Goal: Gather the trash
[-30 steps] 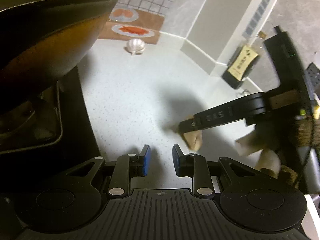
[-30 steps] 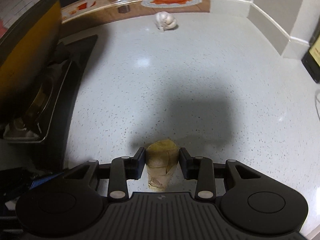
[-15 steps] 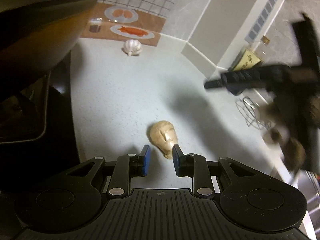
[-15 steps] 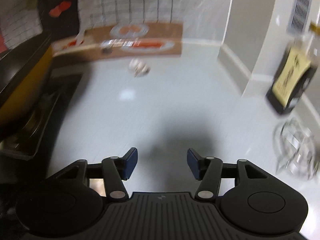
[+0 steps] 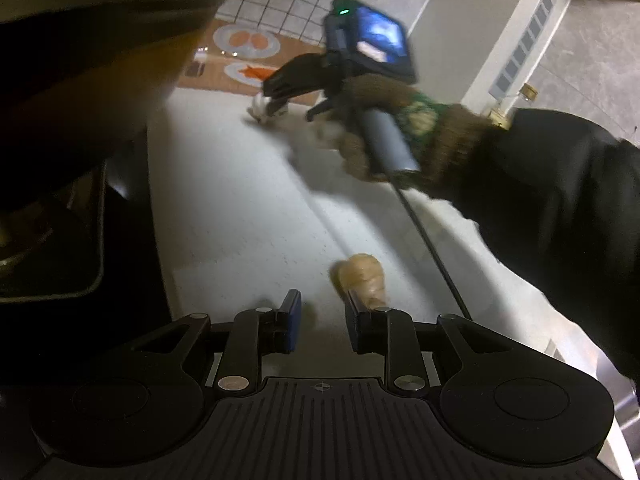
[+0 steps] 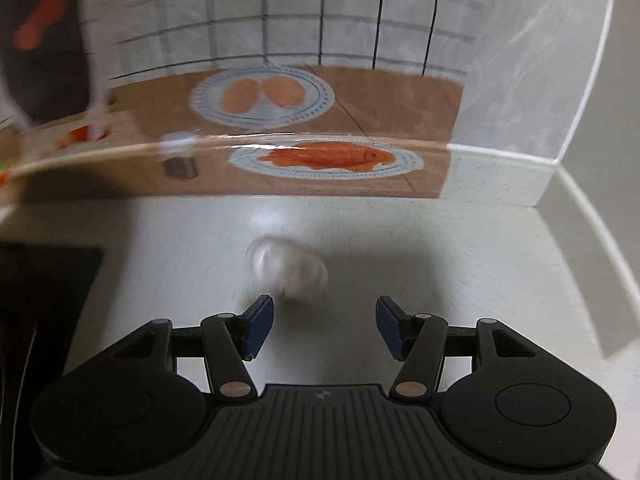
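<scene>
While the right gripper is aimed at the garlic bulb near the back wall, its jaws are held wide and empty, nothing gripped. The left gripper is kept part open, empty, with the ginger piece lying on the surface just beside its right jaw. Both items are judged uncollected; no bin is seen.

The right gripper has let go of the brown scrap, which now lies on the counter beside the left gripper. The right gripper has swung across to the garlic bulb, jaws apart, nothing between them.
</scene>
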